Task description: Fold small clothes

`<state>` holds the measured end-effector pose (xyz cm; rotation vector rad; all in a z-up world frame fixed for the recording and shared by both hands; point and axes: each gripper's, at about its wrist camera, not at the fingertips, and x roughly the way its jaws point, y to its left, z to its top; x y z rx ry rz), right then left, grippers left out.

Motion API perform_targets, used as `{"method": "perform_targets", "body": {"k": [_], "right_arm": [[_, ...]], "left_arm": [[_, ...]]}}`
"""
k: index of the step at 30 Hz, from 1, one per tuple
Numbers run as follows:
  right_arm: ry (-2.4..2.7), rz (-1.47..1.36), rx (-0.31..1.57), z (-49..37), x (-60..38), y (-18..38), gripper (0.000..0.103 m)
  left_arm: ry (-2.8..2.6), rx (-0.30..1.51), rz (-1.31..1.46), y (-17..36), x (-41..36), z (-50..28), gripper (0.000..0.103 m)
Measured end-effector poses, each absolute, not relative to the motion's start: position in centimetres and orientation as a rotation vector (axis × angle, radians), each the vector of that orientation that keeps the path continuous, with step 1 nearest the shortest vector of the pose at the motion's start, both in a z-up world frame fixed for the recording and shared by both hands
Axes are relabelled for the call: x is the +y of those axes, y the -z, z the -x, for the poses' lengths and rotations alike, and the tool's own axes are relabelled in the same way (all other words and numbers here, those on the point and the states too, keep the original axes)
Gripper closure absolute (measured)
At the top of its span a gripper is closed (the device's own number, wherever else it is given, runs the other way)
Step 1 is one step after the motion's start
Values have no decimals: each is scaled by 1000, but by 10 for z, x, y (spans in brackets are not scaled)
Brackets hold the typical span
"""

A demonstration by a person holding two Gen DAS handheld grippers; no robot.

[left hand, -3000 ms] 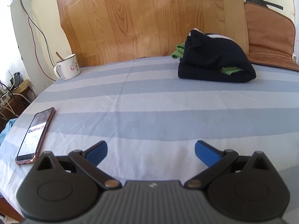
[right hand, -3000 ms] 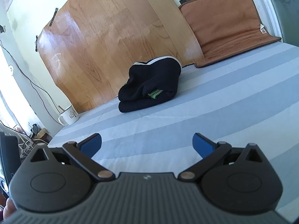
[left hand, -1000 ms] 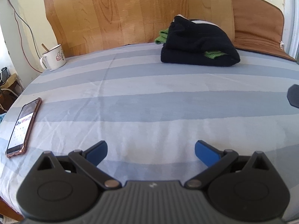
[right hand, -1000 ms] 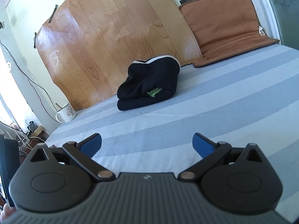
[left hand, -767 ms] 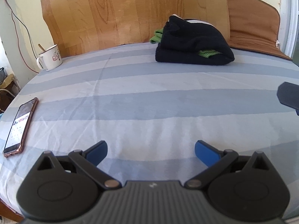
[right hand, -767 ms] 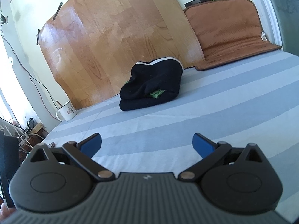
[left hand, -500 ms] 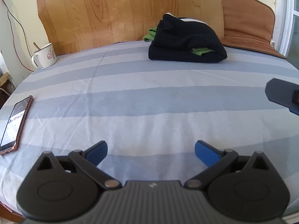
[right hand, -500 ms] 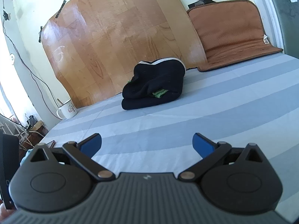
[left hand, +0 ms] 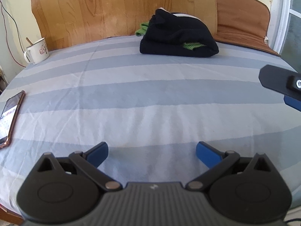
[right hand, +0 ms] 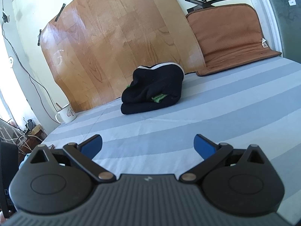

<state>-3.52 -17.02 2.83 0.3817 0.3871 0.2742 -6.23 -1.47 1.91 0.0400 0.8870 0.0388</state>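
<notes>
A folded stack of small clothes, black on the outside with green knit showing at its edges, lies at the far side of the striped blue-and-white bed; it also shows in the right wrist view. My left gripper is open and empty, low over the near part of the bed, far from the stack. My right gripper is open and empty over the bed. One finger of the right gripper shows at the right edge of the left wrist view.
A white enamel mug with a spoon stands at the far left of the bed; it also shows in the right wrist view. A phone lies at the left edge. A wooden board and a brown cushion lean on the wall.
Both grippers have stayed open and empty. The left view has swung left to right, so the stack and mug sit further left. The right gripper's finger has come into the left view's right edge.
</notes>
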Motion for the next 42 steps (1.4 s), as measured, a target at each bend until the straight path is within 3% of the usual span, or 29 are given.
{"method": "perform_targets", "body": {"k": [42], "right_arm": [[-273, -373, 392, 37, -165, -29, 0]], "left_arm": [[-35, 918, -12, -19, -9, 66, 0]]}}
